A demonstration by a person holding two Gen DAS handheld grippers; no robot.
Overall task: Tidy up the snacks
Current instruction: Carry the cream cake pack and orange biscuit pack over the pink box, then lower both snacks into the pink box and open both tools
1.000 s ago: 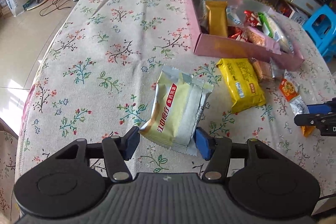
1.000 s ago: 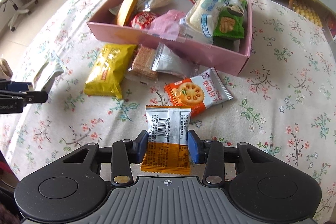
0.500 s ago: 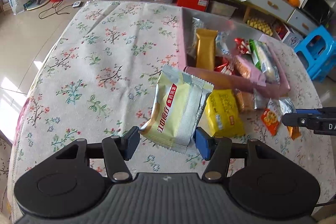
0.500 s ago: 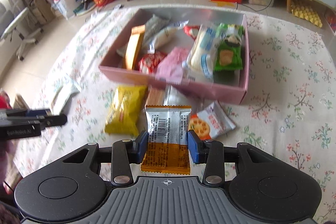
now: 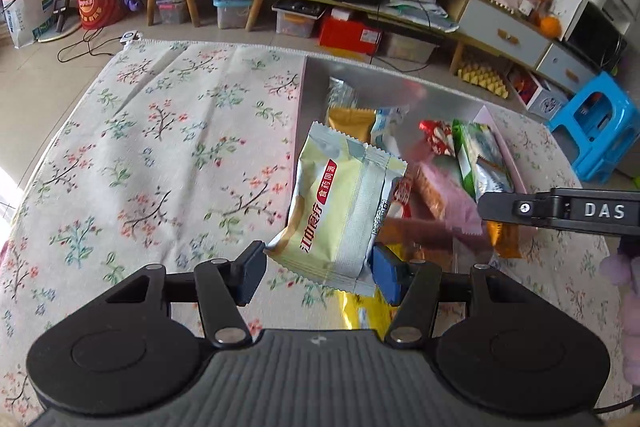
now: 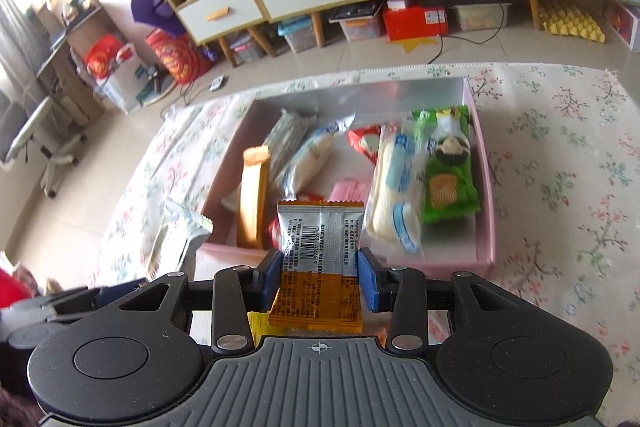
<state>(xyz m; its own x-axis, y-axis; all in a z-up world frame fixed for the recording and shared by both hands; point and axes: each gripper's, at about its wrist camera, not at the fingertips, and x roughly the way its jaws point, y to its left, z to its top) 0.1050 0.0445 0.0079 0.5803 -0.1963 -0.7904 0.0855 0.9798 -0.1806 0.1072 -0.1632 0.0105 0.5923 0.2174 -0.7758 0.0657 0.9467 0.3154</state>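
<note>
Gripping a pale yellow and silver snack packet (image 5: pixel 340 211) in my left gripper (image 5: pixel 316 273), I hold it tilted above the floral tablecloth (image 5: pixel 160 155), at the near left corner of the pink box (image 6: pixel 486 187). My right gripper (image 6: pixel 319 281) is clamped on an orange and silver packet (image 6: pixel 320 259), held upright over the box's near wall. Inside the box lie a green packet (image 6: pixel 448 183), a long white one (image 6: pixel 394 195) and a tan bar (image 6: pixel 252 199); motion blur makes the others hard to name.
</note>
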